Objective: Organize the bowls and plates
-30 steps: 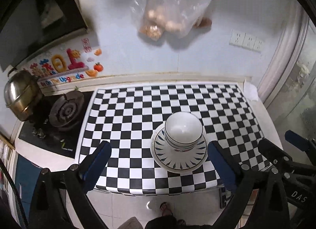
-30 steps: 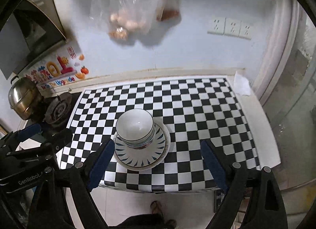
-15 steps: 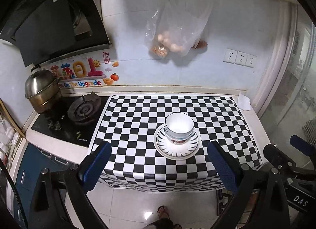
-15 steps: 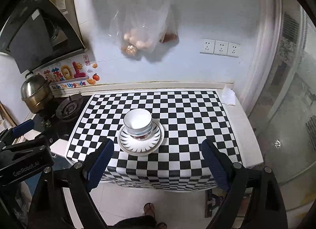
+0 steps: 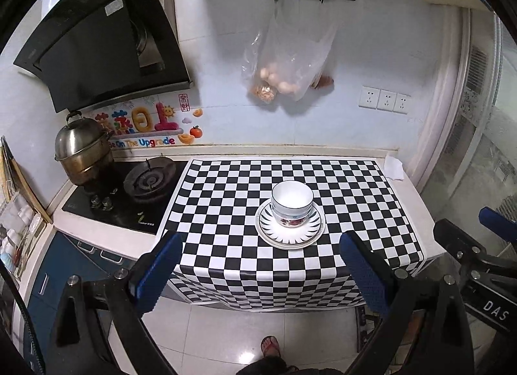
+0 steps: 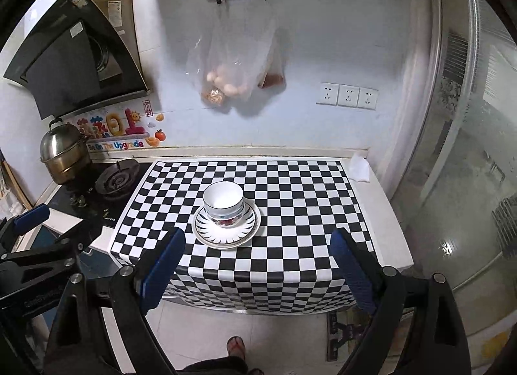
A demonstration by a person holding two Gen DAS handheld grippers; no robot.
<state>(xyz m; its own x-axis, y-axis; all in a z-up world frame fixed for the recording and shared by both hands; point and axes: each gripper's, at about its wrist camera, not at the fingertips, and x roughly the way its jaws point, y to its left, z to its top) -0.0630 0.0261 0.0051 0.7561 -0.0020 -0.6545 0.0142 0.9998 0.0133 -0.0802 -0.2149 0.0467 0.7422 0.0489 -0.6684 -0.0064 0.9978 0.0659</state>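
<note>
Stacked white bowls [image 5: 292, 203] [image 6: 223, 203] stand upright on a white plate with a dark ray pattern [image 5: 310, 235] [image 6: 245, 233], in the middle of the checkered counter [image 5: 226, 200] [image 6: 300, 200]. My left gripper [image 5: 260, 266] is open, held well back from the counter over the floor, with nothing between its blue pads. Likewise my right gripper [image 6: 257, 265] is open and empty, back from the counter's front edge. Each gripper shows at the side of the other's view.
A gas hob [image 5: 129, 194] with a steel pot [image 5: 82, 155] is left of the checkered cloth. A range hood [image 5: 97, 39] hangs above. A plastic bag of food [image 5: 284, 65] hangs on the wall. Folded white paper [image 5: 394, 166] lies at the back right. A person's sandalled foot [image 5: 269, 344] is below.
Both grippers have pulled back and away from the counter, so the bowls and plate look smaller and the hood and floor have come into view. The bowls and plate have not moved.
</note>
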